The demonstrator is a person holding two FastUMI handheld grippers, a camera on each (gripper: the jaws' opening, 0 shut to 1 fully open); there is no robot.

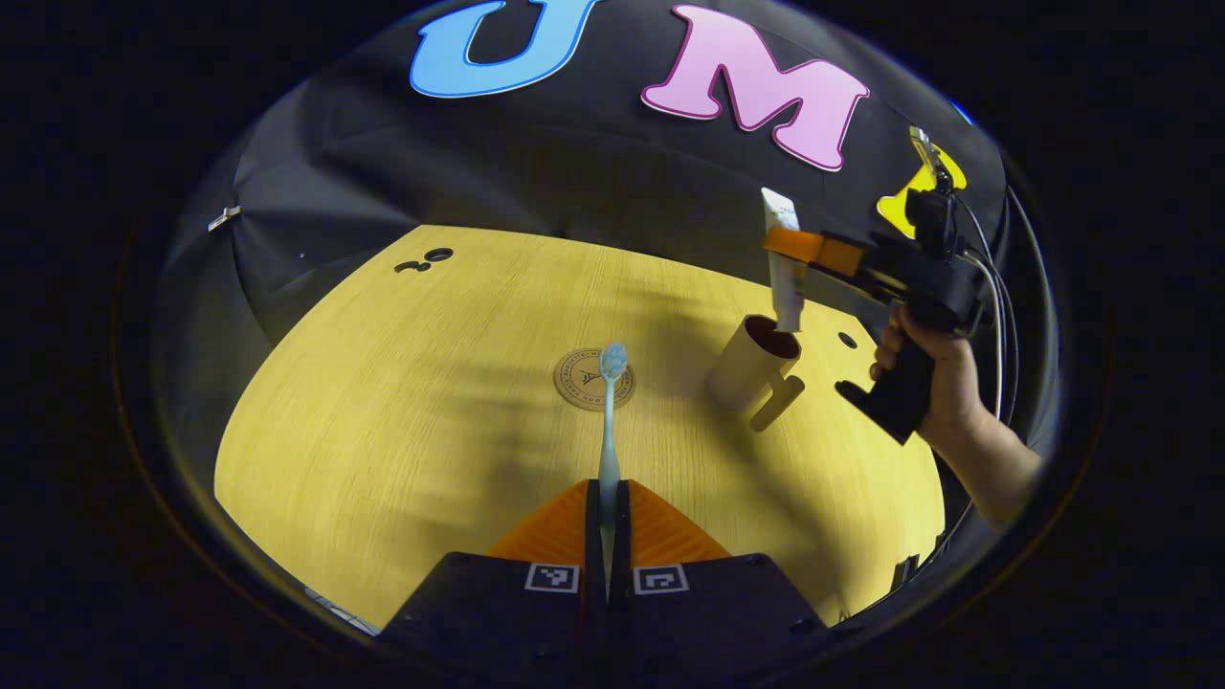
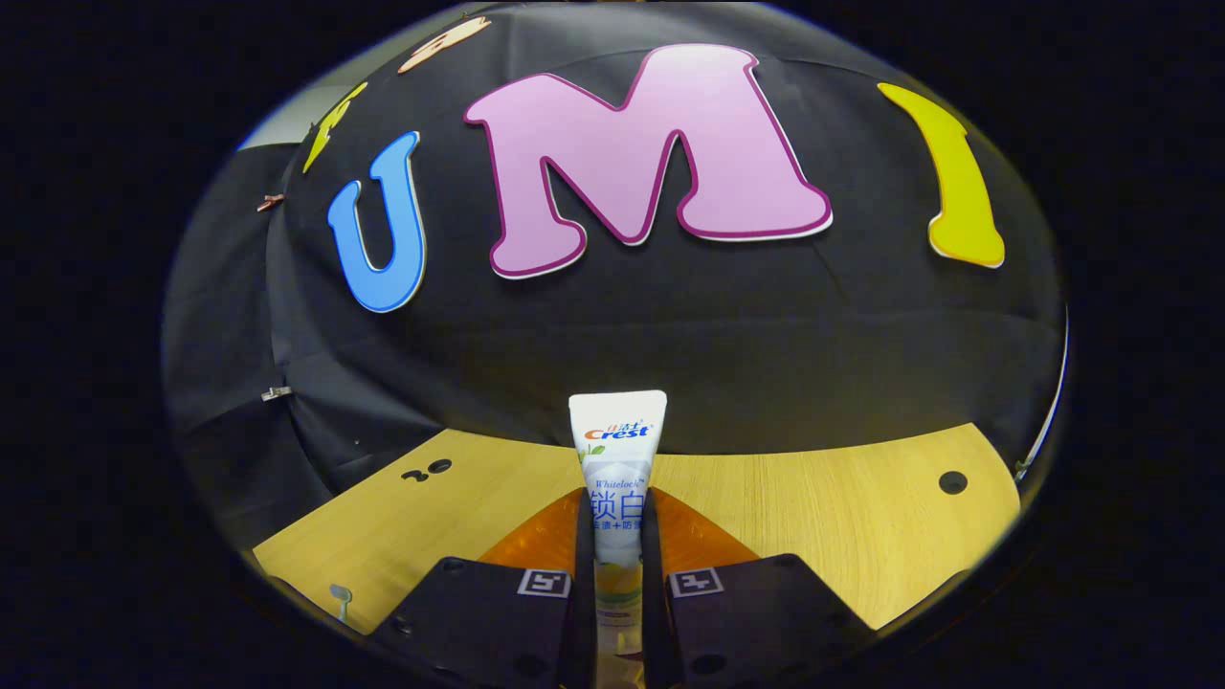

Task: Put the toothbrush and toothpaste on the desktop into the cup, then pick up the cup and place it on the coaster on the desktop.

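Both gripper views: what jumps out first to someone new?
The toothpaste tube hangs upright in the right gripper, its lower end at the mouth of the cup on the right side of the wooden desktop. Nearer the camera, the left gripper is shut on the toothbrush, whose head points toward the round coaster mid-table.

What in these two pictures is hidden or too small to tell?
- Left gripper view: the toothpaste tip is behind the cup rim, so how deep it sits is hidden.
- Left gripper view: the coaster print is too small.
- Right gripper view: the toothpaste's lower end is hidden between the right gripper fingers.
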